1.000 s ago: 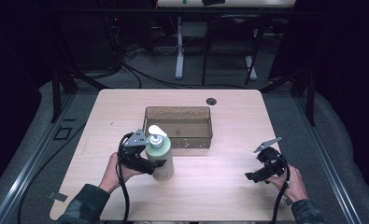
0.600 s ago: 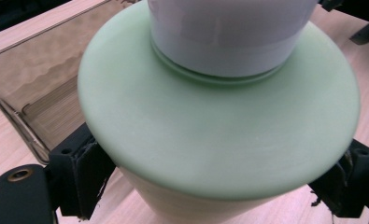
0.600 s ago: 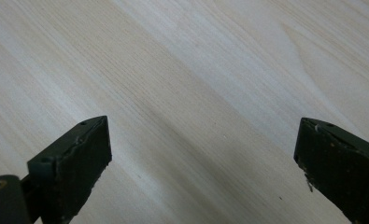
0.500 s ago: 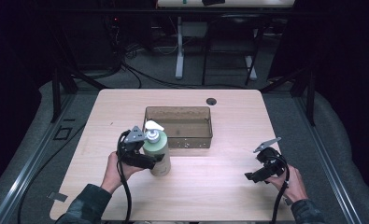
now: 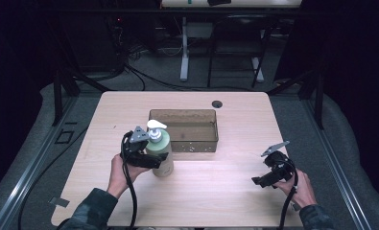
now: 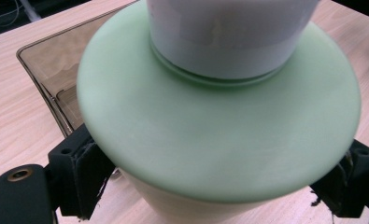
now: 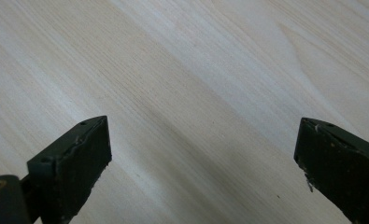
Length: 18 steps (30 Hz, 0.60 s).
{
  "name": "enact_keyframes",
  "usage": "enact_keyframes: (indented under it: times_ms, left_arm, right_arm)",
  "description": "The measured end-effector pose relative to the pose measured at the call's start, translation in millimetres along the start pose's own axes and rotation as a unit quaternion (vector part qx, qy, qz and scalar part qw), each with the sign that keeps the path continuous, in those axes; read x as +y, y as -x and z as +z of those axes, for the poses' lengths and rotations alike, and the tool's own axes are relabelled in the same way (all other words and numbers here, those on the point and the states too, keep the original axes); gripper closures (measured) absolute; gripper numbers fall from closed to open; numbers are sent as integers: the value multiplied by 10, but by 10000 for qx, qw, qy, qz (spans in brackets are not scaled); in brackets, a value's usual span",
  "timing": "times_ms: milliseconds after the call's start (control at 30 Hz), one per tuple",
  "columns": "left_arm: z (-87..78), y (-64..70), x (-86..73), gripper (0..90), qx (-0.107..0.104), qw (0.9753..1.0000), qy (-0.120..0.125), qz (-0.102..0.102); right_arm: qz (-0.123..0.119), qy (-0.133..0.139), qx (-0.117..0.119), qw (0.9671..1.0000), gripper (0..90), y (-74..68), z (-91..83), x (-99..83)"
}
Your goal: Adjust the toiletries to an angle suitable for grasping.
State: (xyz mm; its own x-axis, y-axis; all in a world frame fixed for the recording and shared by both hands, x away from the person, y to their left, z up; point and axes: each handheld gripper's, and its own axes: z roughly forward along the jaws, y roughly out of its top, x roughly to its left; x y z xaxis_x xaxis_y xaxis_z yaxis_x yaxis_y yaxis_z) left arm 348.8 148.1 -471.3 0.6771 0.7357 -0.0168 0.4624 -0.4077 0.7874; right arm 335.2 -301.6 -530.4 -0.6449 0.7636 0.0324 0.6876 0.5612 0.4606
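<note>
The left gripper (image 5: 151, 160) is clamped around a green pump bottle (image 5: 160, 152) standing on the tabletop (image 5: 216, 191) beside a brown tray (image 5: 214, 128); the right gripper (image 7: 201, 163) is held open.

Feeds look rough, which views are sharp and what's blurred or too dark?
High view: tabletop lit, surroundings nearly black. Left gripper view: green bottle so close it is soft, its white collar glaring. Right gripper view: wood grain crisp, soft shadow between the open right claw jaws.
</note>
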Motion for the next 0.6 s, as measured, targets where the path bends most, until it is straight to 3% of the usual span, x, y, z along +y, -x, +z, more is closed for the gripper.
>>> enact_keyframes:
  times_ms: [267,367,500,600]
  left_arm:
    - [-4,-9,-8,116,-6,10000,-29,69]
    - [-4,-21,-14,82,-142,9999,-41,85]
    - [-45,-20,19,26,-162,9998,-28,146]
    - [-115,-84,54,0,-320,9994,-88,113]
  right_arm:
    - [-5,5,-6,10000,37,-4,-4,4]
    - [-13,12,-15,10000,37,1,-11,3]
    - [6,12,-12,10000,37,-4,-19,-1]
    - [26,-2,-10,10000,37,-3,-20,-5]
